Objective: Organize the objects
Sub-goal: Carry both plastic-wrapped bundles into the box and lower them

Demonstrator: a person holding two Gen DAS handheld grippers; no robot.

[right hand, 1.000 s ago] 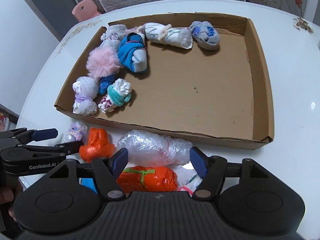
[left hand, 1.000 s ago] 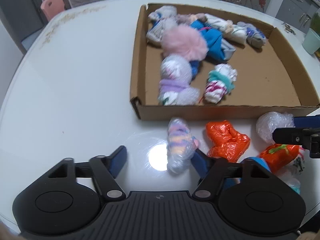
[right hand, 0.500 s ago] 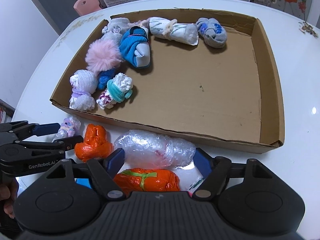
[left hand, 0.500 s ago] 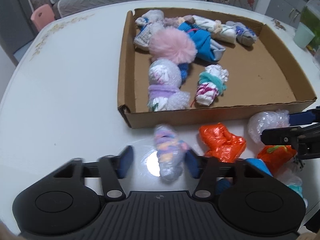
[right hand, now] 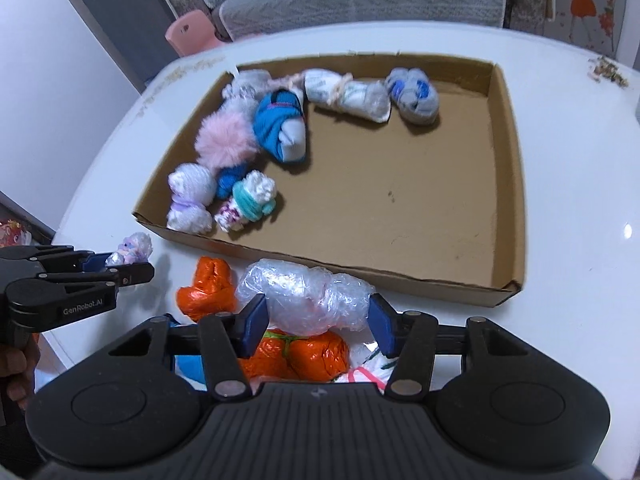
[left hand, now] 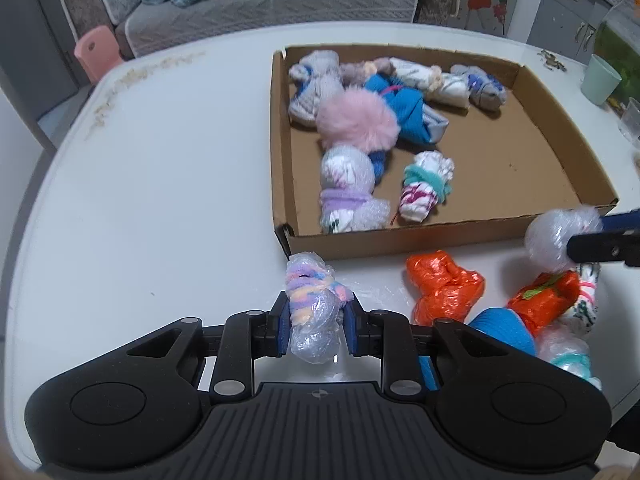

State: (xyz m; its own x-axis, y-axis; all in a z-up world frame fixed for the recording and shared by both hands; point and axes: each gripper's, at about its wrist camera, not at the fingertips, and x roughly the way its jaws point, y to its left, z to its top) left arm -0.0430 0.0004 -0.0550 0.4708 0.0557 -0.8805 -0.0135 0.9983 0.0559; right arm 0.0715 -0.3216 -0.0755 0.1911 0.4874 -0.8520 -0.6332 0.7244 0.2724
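Note:
A pastel-striped sock bundle in clear plastic is clamped between the pads of my left gripper, just in front of the cardboard tray's near left corner. My right gripper has its jaws closing on a long bubble-wrapped bundle, its pads pressing on the two ends. In the left wrist view that bundle hangs in front of the tray's front wall. The tray holds several sock bundles and a pink pompom.
On the white table before the tray lie an orange bundle, a second orange one tied in green, a blue one and others. A mint cup stands far right. The tray's right half is bare cardboard.
My left jaws closed from wide apart onto the pastel bundle. My right jaws narrowed onto the bubble-wrapped bundle. Both grippers rose a little with their bundles.

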